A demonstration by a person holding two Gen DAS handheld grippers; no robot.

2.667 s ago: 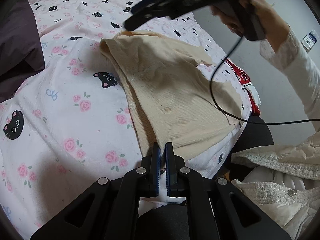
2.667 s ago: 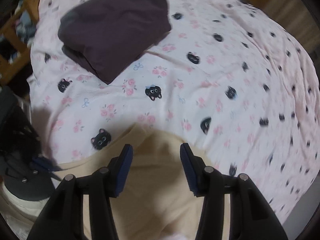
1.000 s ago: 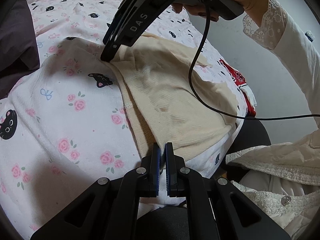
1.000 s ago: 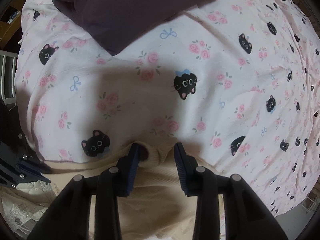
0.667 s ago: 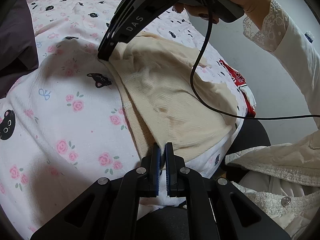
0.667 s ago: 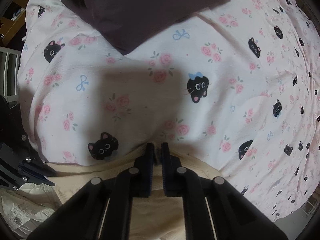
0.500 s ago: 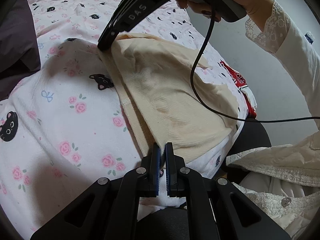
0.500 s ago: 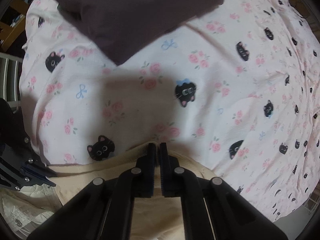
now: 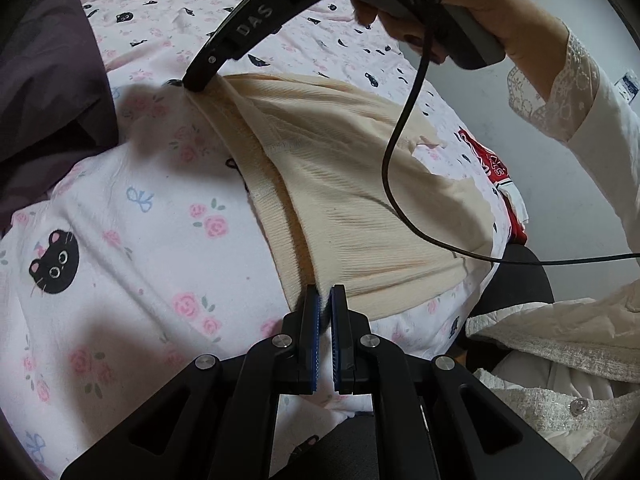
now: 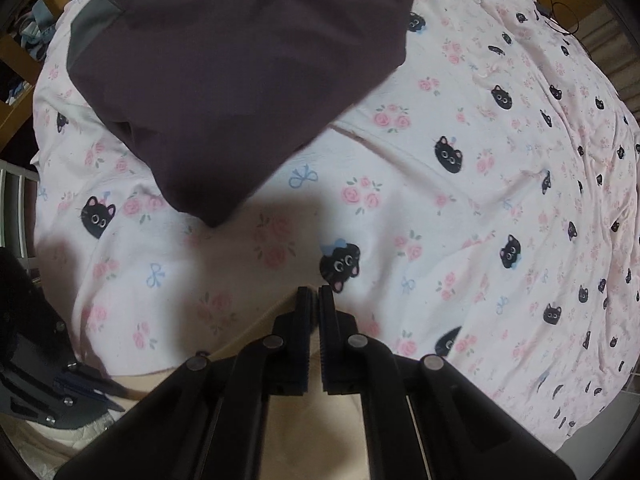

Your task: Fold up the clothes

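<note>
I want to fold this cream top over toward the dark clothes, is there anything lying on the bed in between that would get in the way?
Nothing visible does. Both claws, left and right, grip the cream top, and only bare bedsheet lies between it and the dark folded garment.

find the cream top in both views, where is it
Left wrist: the cream top fills the centre, running from the right gripper down to the left gripper.
Right wrist: only a strip at bottom centre, behind the gripper.
Shared landmark: the dark folded garment on the cat-print sheet.
</note>
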